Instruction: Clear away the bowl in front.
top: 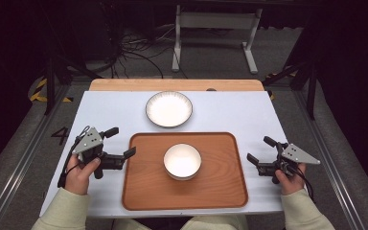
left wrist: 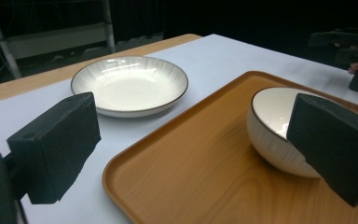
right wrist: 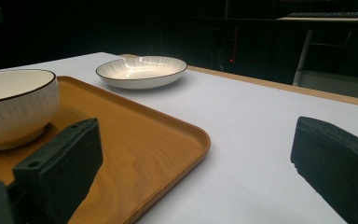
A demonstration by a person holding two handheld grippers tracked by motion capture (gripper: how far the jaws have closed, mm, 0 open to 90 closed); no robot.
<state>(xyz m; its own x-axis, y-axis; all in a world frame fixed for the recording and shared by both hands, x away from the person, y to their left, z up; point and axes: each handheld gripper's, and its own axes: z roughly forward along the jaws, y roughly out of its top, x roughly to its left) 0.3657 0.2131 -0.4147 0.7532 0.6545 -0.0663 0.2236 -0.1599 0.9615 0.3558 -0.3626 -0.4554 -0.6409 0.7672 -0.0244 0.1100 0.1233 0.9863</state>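
Dark floor, loose cables and a pale metal frame lie beyond a white-topped surface (top: pixel 249 115) with a strip of bare wood along its far edge. On the near half of the surface sits a rounded rectangular wooden tray (top: pixel 215 191), and a white ribbed ceramic bowl with a dark rim (top: pixel 182 161) stands upright near the tray's middle. A shallow white ribbed plate with a dark rim (top: pixel 168 109) lies on the surface beyond the tray's far edge, apart from it.

At the left edge of the tray a person's left hand (top: pixel 82 173) holds the left gripper (top: pixel 120 142), its black jaws spread wide with nothing between them; one jaw reaches over the tray's left rim, the other hangs over the white top. In the left gripper view the bowl (left wrist: pixel 272 130) shows partly behind one jaw, untouched.

Near the right edge of the surface the right hand (top: pixel 290 182) holds the right gripper (top: pixel 261 150), clear of the tray, its jaws likewise released and empty. The right gripper view shows the tray's corner (right wrist: pixel 186 140) between them.
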